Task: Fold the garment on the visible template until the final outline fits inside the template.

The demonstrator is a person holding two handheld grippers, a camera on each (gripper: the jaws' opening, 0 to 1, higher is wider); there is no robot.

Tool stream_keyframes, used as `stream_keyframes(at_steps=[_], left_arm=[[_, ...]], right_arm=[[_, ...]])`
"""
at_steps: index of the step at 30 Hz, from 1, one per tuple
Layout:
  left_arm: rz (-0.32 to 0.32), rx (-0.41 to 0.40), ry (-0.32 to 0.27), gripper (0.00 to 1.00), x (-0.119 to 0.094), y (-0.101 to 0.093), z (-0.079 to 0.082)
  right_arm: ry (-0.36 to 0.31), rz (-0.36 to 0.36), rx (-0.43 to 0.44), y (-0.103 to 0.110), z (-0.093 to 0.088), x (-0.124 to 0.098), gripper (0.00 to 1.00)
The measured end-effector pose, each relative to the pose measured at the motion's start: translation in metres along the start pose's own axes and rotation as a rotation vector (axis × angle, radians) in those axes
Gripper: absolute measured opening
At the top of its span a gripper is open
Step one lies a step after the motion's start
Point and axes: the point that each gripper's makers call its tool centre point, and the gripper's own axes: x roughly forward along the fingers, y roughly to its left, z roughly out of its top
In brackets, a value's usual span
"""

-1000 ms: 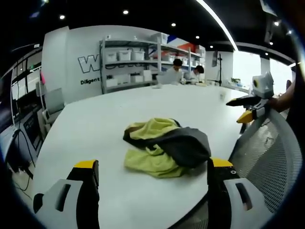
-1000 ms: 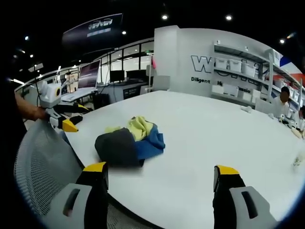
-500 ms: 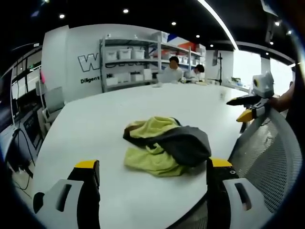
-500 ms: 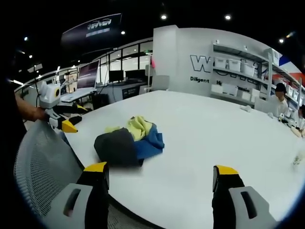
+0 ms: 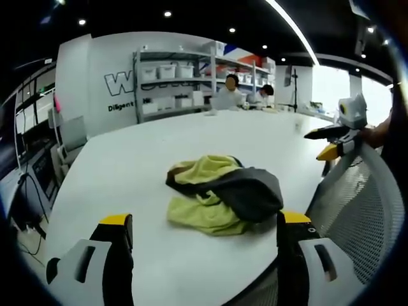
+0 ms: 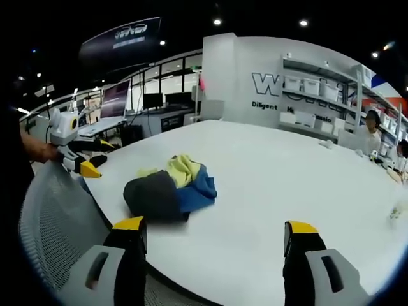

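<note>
A crumpled garment (image 5: 223,191) in yellow-green and dark grey lies in a heap on the white table (image 5: 140,159). From the right gripper view the same garment (image 6: 167,190) also shows a blue part. My left gripper (image 5: 203,258) stands open near the table's edge, short of the heap, with nothing between its fingers. My right gripper (image 6: 213,255) is open too, back from the table edge, the heap ahead to its left. In each view the other gripper hangs off beyond the chair: the right gripper (image 5: 335,141), the left gripper (image 6: 80,156). I see no template outline on the table.
A grey mesh chair back (image 5: 360,204) stands between me and the table, and the same chair back (image 6: 54,217) is low left in the right gripper view. Shelves with white bins (image 5: 172,83) line the far wall. People (image 5: 229,92) sit at the table's far end.
Both views shift only slightly with my hands. The garment lies as before and both grippers stay open.
</note>
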Motion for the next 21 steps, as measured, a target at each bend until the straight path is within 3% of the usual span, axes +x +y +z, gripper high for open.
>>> stream_keyframes(at_steps=[4,7,13,18,21], left_arm=[[-0.011,0.009,-0.004,0.83,-0.002,-0.003,0.003],[-0.01,0.008,-0.028,0.86,-0.003,-0.002,0.007],[0.009,-0.023,-0.017,0.89,-0.005,0.004,0.009],[0.015,-0.013,-0.032,0.85,-0.006,0.008,0.02],[0.004,0.003,-0.011,0.84,-0.003,0.007,0.022]], right_arm=[[0.008,0.006,-0.007,0.001,-0.001,0.0,0.89],[0.018,0.018,-0.006,0.003,-0.002,-0.002,0.88],[0.031,0.027,-0.02,0.002,-0.002,-0.003,0.89],[0.029,0.032,-0.029,0.0,0.005,-0.004,0.89],[0.023,0.036,-0.037,-0.002,0.01,-0.004,0.86]])
